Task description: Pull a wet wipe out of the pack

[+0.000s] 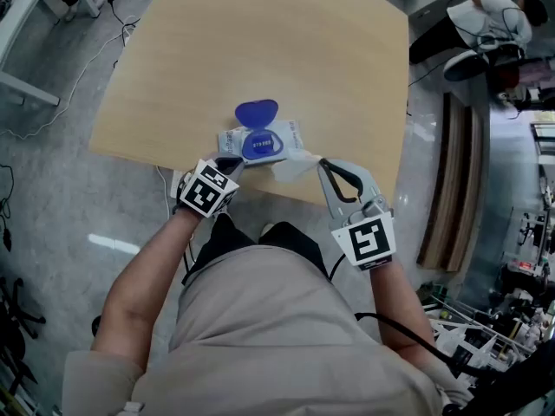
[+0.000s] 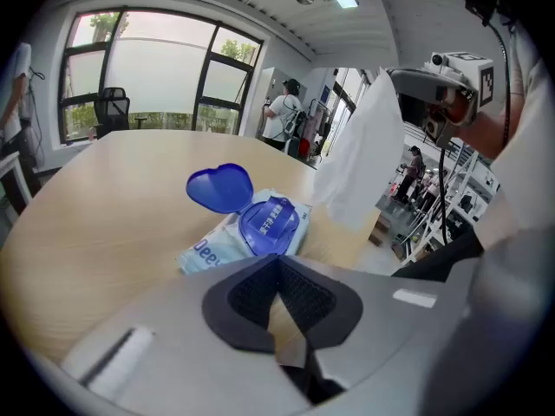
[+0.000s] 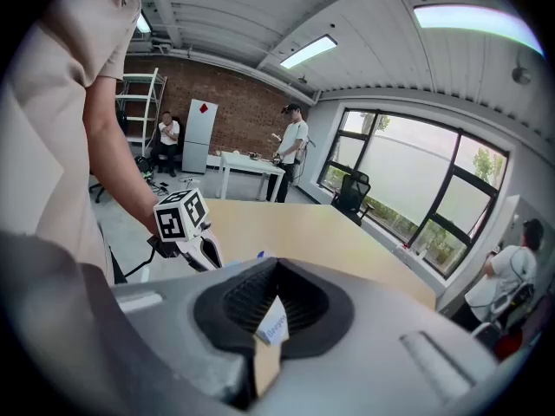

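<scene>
The right gripper (image 1: 323, 165) is pinching its jaws fully together on one end of the wet wipe (image 2: 360, 159). The wipe is hanging from the tips as a white sheet above the table's near edge, its lower end reaching toward the right end of the pack (image 2: 212, 245). The left gripper (image 1: 229, 165) is holding its jaws together with nothing showing between them. Its tips are sitting at the pack's near left corner, though I cannot tell whether they are pressing on it. The pack is lying flat on the wooden table (image 1: 260, 42), close to the near edge, with its blue lid (image 1: 257, 111) flipped open away from the person. Beyond the table, a person (image 2: 282, 111) is standing near large windows (image 2: 147, 68) and an office chair (image 2: 111, 109).
</scene>
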### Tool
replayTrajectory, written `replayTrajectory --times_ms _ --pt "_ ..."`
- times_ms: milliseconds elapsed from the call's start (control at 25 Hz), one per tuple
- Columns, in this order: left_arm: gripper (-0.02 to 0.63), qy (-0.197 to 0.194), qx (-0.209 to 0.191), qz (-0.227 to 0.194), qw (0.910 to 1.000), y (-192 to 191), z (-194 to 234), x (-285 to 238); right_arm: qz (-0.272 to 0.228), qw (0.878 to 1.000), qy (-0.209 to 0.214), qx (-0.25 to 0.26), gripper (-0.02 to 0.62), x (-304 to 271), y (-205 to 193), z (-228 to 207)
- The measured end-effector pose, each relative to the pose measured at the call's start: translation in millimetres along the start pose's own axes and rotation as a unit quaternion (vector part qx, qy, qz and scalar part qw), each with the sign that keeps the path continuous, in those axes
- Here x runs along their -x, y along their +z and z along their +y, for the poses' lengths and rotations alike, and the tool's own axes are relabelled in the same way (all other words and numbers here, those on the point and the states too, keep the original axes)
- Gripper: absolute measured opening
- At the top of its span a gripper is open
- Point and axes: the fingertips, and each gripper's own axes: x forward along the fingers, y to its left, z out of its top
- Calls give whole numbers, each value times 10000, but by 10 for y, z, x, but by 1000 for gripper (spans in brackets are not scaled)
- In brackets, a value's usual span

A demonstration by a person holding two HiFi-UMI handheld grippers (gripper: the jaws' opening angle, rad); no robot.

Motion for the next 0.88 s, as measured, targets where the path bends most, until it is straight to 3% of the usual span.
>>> replayTrajectory --times_ms 320,480,880 --pt "2 266 124 -937 9952 434 -837 618 -464 9983 -62 -358 2 785 -258 29" --pt "2 284 251 -1512 9878 623 -1590 942 -720 9961 -34 -505 2 1359 -497 30" --pt "2 831 312 -2279 9696 683 -3433 1741 -1321 9873 239 -854 2 2644 -1158 358"
